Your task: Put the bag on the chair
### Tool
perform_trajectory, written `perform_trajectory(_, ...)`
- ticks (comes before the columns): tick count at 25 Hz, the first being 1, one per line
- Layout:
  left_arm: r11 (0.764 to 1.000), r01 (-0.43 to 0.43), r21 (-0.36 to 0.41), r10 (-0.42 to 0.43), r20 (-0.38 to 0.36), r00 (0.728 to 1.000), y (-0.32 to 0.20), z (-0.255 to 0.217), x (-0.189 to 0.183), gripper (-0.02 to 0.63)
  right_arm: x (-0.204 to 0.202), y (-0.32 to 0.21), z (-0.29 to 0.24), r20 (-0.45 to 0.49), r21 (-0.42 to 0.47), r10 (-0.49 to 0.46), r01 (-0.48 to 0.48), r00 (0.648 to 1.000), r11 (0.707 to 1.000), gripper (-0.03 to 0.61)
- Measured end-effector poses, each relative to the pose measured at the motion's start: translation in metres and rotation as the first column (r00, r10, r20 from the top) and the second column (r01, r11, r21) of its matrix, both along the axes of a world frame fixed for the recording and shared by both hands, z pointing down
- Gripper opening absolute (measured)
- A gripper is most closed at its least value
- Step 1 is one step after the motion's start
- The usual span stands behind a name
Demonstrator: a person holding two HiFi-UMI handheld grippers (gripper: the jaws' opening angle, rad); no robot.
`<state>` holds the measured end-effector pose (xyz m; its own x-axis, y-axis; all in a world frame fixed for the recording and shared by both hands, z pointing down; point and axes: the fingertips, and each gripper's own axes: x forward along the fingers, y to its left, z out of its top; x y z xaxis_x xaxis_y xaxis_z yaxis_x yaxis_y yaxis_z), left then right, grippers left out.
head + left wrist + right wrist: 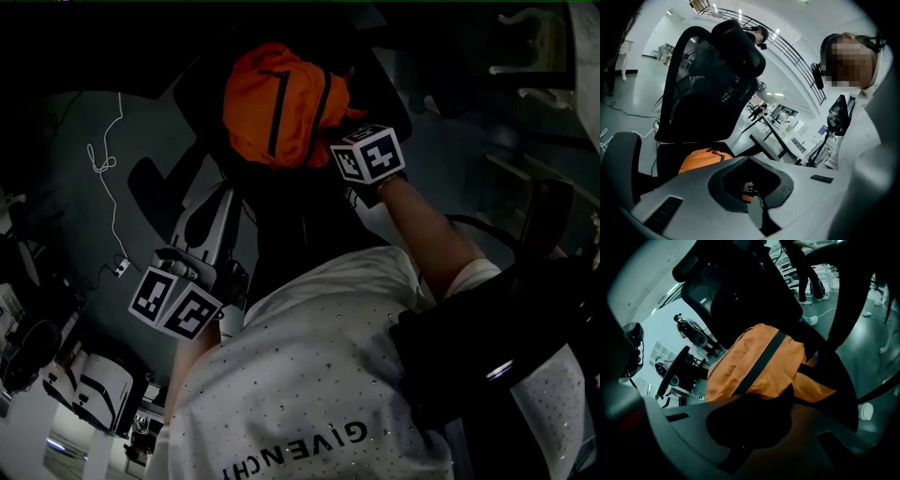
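Orange bag (281,103) at chair (712,79), long axis twd its back.

Both arms reach forward and down, each hand carrying a pair of tongs.
The right tongs (349,155) point steeply down at the end of a bare, outstretched right forearm (427,230). Their jaws are closed and seem to pinch the near edge of the bag (277,103). The left tongs (217,208) are held nearer the body and tilted less steeply, on the left forearm (194,361). Their jaws are together with nothing between them. The two pairs are well apart.
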<state>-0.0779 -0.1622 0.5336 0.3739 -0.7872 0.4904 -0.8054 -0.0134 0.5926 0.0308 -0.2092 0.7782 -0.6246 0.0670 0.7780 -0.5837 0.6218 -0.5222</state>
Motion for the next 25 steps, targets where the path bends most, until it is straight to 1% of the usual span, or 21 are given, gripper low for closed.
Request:
perform_trajectory(3, 1.0, -0.019, -0.006, 0.019, -0.008, 1.0, -0.001, 0.004, 0.004, 0.0, -0.002, 0.0, 0.0, 0.018, -0.02, 0.0, 0.0, 1.0, 1.0, 0.003)
perform_trajectory(6, 0.999, -0.039, 0.003, 0.039, -0.02, 0.999, -0.005, 0.005, 0.014, 0.0, 0.003, -0.002, -0.003, 0.018, -0.014, 0.019, -0.019, 1.0, 1.0, 0.005)
perform_trajectory(9, 0.997, -0.071, 0.012, 0.071, -0.022, 0.997, -0.005, 0.001, 0.024, 0.0, 0.005, 0.001, -0.006, 0.017, -0.017, 0.034, -0.034, 0.999, 0.999, 0.029)
perform_trajectory(12, 0.992, -0.124, 0.018, 0.124, -0.001, 0.992, 0.001, -0.002, 0.033, 0.0, 0.007, 0.0, -0.005, 0.032, -0.006, 0.074, -0.074, 0.997, 0.997, 0.051)
perform_trajectory(14, 0.991, -0.131, 0.022, 0.131, 0.002, 0.991, 0.008, -0.001, 0.032, 0.0, 0.009, -0.001, -0.006, 0.034, 0.011, 0.099, -0.099, 0.995, 0.995, 0.071)
perform_trajectory(15, 0.992, -0.122, 0.025, 0.123, -0.003, 0.992, 0.012, -0.001, 0.029, 0.0, 0.008, 0.0, -0.007, 0.034, 0.022, 0.105, -0.106, 0.994, 0.994, 0.091)
perform_trajectory(17, 0.995, -0.097, 0.031, 0.097, -0.019, 0.995, 0.019, 0.0, 0.021, 0.0, 0.006, 0.002, -0.009, 0.034, 0.055, 0.108, -0.11, 0.994, 0.992, 0.197)
perform_trajectory(18, 0.996, -0.085, 0.035, 0.086, -0.025, 0.996, 0.022, 0.0, 0.017, 0.0, 0.005, 0.002, -0.011, 0.031, 0.077, 0.111, -0.113, 0.993, 0.991, 0.223)
perform_trajectory(20, 0.996, -0.07, 0.049, 0.071, -0.029, 0.997, 0.029, -0.004, 0.013, 0.0, 0.009, 0.003, -0.014, 0.015, 0.124, 0.136, -0.137, 0.991, 0.983, 0.243)
perform_trajectory(21, 0.996, -0.066, 0.059, 0.067, -0.028, 0.997, 0.033, -0.007, 0.011, 0.0, 0.013, 0.002, -0.016, 0.005, 0.143, 0.159, -0.158, 0.987, 0.977, 0.285)
perform_trajectory(22, 0.995, -0.063, 0.073, 0.065, -0.024, 0.998, 0.037, -0.011, 0.009, 0.0, 0.018, 0.001, -0.018, -0.002, 0.159, 0.187, -0.184, 0.982, 0.97, 0.309)
perform_trajectory(25, 0.992, -0.057, 0.113, 0.06, -0.016, 0.998, 0.049, -0.023, 0.003, 0.0, 0.037, -0.002, -0.029, -0.021, 0.19, 0.288, -0.279, 0.957, 0.941, 0.325)
